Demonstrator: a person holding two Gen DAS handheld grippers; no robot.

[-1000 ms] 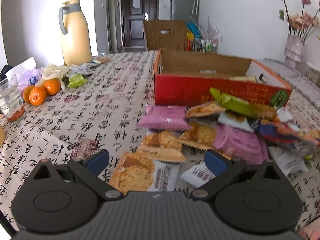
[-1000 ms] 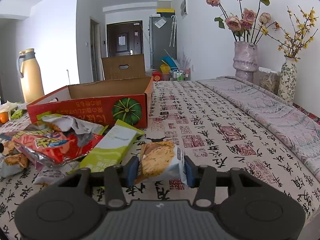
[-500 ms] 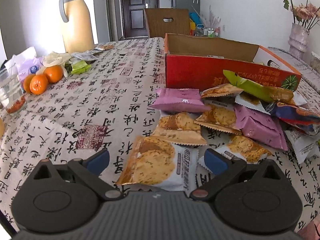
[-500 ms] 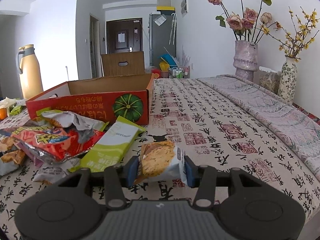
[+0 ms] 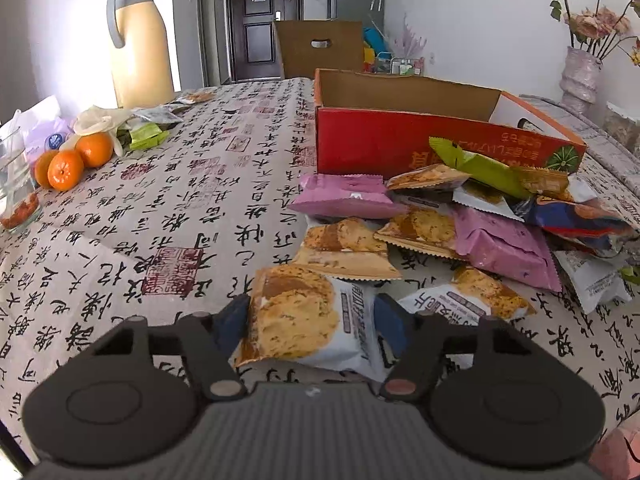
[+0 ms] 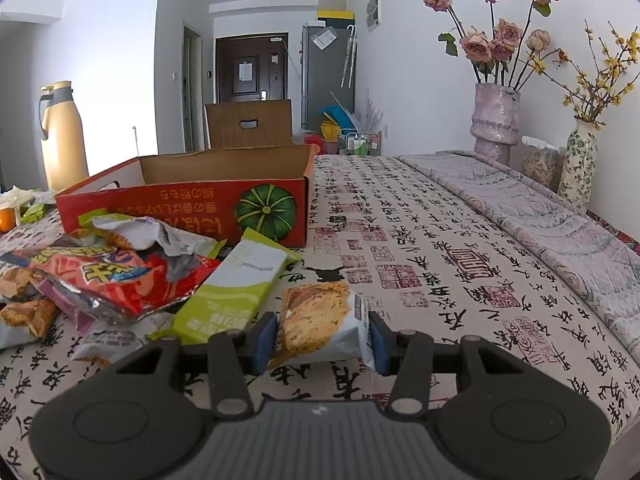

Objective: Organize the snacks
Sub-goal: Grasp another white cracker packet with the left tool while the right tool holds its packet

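Now both of our hand-held grippers have a biscuit packet between their pads

Down at the near edge of the counter [image 5: 168, 200], our left hand-held gripper [image 5: 308, 322] is closing its jaws on a white biscuit packet [image 5: 304, 316] that lies flat on the calligraphy-print cloth. The blue pads stand at the packet's two sides; the left one touches the wrapper, and the right one appears to. Just beyond it sits the heap of snacks [image 5: 460, 224]: a purple packet [image 5: 346, 200], more biscuit packets, a green wrapper and a blue bag, all piled against the near wall of the red cardboard box [image 5: 384, 148]. The box stands open near the middle of the counter. Towards the counter's far left corner we see a yellow thermos jug [image 5: 140, 44], and along the left edge three oranges [image 5: 72, 160] beside a glass.

Our right hand-held gripper [image 6: 323, 338] is clamped at a narrow width on a second biscuit packet [image 6: 320, 320], held up off the cloth. To its left a long green packet [image 6: 236, 288] leans on the heap, next to a torn red bag [image 6: 112, 276]. Two vases of dried flowers [image 6: 494, 120] stand along the counter's right edge by the wall
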